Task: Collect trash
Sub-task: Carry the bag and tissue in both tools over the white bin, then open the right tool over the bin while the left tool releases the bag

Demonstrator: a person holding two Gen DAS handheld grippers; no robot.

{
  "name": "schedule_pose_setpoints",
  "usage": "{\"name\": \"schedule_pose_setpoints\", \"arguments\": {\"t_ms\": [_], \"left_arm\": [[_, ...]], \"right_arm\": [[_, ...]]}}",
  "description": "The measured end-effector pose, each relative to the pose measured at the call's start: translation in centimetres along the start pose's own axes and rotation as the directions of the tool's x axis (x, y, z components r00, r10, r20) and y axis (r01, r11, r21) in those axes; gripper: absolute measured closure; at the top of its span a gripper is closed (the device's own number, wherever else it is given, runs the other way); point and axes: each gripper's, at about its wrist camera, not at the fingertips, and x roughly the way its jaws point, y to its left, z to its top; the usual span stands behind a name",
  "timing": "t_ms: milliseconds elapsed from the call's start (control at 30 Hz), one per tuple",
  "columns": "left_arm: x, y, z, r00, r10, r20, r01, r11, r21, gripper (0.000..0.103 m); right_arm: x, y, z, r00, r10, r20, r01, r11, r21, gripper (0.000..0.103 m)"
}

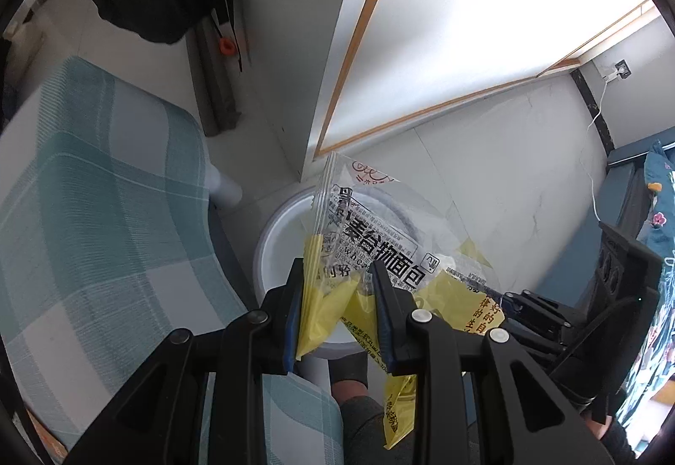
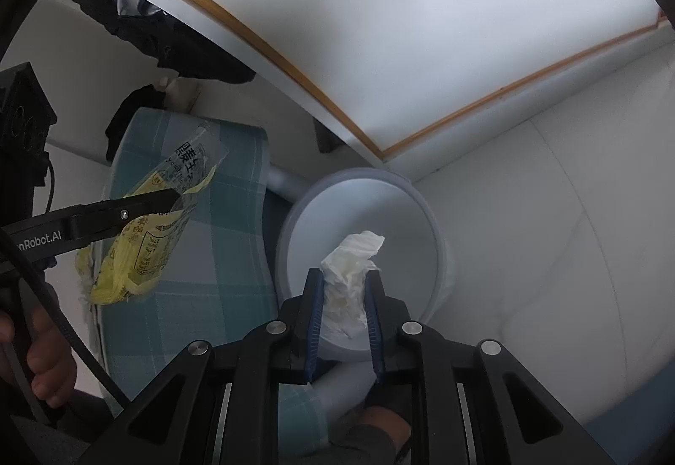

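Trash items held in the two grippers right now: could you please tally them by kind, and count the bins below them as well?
Plastic food wrapper, clear and yellow, in the left gripper: 1
Crumpled white tissue, in the right gripper: 1
White round bin below both: 1
Total: 3 things, 2 of them trash.

- wrapper [image 1: 371,254]: clear plastic, yellow lower part, black printed characters, small red logo at top
- tissue [image 2: 352,267]: white, crumpled
- bin [image 2: 422,208]: white inside, pale grey rim
- stool cushion [image 1: 97,186]: teal and white check
- left gripper [image 1: 337,288], right gripper [image 2: 344,296]: black bodies, blue pads
- table [image 1: 464,22]: white top, wood-coloured edge strip
- floor [image 1: 506,153]: white tiles
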Motion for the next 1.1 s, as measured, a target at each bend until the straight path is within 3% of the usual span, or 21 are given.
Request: {"name": "schedule_pose_setpoints", "arguments": {"t_ms": [333, 433, 467, 500, 567, 633, 767, 833, 1100], "left_arm": [[5.4, 0.7, 2.0, 0.984, 0.019, -0.176, -0.033, 0.996, -0.079, 0.075], [6.3, 0.8, 2.2, 0.978, -0.009, -0.209, -0.012, 0.995, -0.099, 0.071], [6.3, 0.6, 2.4, 0.977, -0.007, -0.211, -0.015, 0.995, -0.103, 0.070], [6.4, 0.7, 2.4, 0.977, 0.000, -0.211, -0.023, 0.994, -0.105, 0.065], [6.4, 0.7, 2.5, 0.977, 0.002, -0.211, -0.027, 0.993, -0.116, 0.051], [6.2, 0.9, 2.5, 0.979, -0.011, -0.206, -0.015, 0.992, -0.127, 0.042], [5.1, 0.8, 2.3, 0.983, -0.051, -0.178, 0.025, 0.989, -0.144, 0.042], [4.5, 0.6, 2.2, 0.983, -0.066, -0.171, 0.042, 0.989, -0.139, 0.037], [3.2, 1.0, 1.6, 0.987, -0.065, -0.146, 0.043, 0.988, -0.147, 0.033]], "right_arm": [[6.3, -1.3, -0.4, 0.989, 0.055, -0.137, -0.045, 0.996, 0.078, 0.082], [6.7, -1.0, -0.4, 0.987, 0.057, -0.148, -0.046, 0.996, 0.075, 0.065], [6.8, -0.7, -0.3, 0.988, 0.050, -0.148, -0.040, 0.997, 0.066, 0.054], [6.7, -0.4, -0.1, 0.989, 0.041, -0.141, -0.033, 0.998, 0.060, 0.039], [6.1, -0.5, -0.2, 0.990, 0.041, -0.135, -0.034, 0.998, 0.053, 0.033], [5.9, -0.5, -0.3, 0.988, 0.056, -0.144, -0.050, 0.998, 0.049, 0.032], [5.6, -0.5, -0.9, 0.988, 0.069, -0.141, -0.065, 0.997, 0.038, 0.030], [5.3, -0.7, -1.3, 0.988, 0.060, -0.144, -0.055, 0.998, 0.041, 0.029], [2.1, -1.1, -2.0, 0.994, 0.037, -0.103, -0.035, 0.999, 0.020, 0.025]]}}
